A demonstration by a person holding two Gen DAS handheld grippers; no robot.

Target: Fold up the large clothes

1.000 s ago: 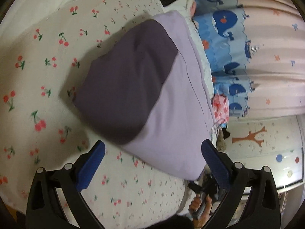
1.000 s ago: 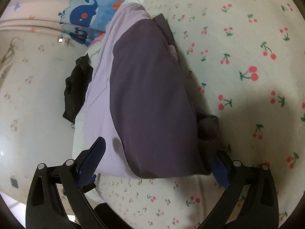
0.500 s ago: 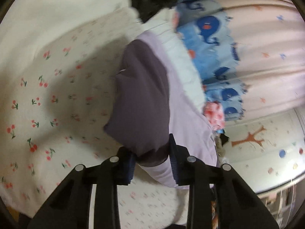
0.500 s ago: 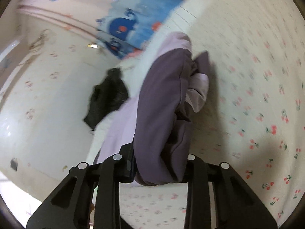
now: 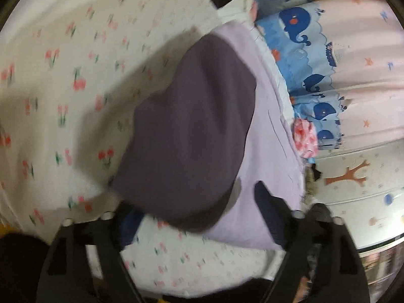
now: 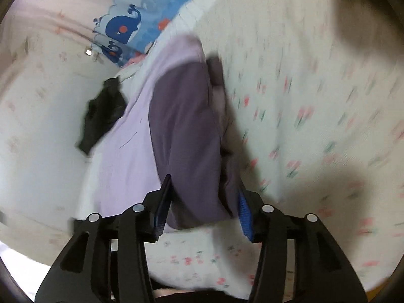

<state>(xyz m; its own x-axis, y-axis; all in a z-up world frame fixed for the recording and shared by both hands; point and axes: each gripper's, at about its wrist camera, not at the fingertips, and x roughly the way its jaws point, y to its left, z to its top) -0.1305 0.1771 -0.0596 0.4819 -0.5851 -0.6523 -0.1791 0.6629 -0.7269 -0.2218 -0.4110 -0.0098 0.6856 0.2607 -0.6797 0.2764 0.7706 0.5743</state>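
Observation:
A folded garment, dark purple and lilac (image 5: 192,131), lies on the cherry-print bedsheet (image 5: 63,96). In the left wrist view its near edge sits between the wide-apart fingers of my left gripper (image 5: 198,217). The jaws are opening and neither pad presses on the cloth. In the right wrist view the garment (image 6: 181,131) runs away from me, and its dark purple end bulges between the fingers of my right gripper (image 6: 203,205). Those jaws are opening too, with the cloth loose in the gap. Both views are blurred by motion.
A blue whale-print fabric (image 5: 303,50) hangs beyond the garment. A black piece of clothing (image 6: 103,116) lies at the bed's edge. A pink item (image 5: 305,136) sits beside the lilac side. A white cabinet with a tree picture (image 5: 348,176) stands at the right.
Both grippers went from open to pinched on the garment's near edge. Now both have spread apart again, and the garment lies flatter on the sheet.

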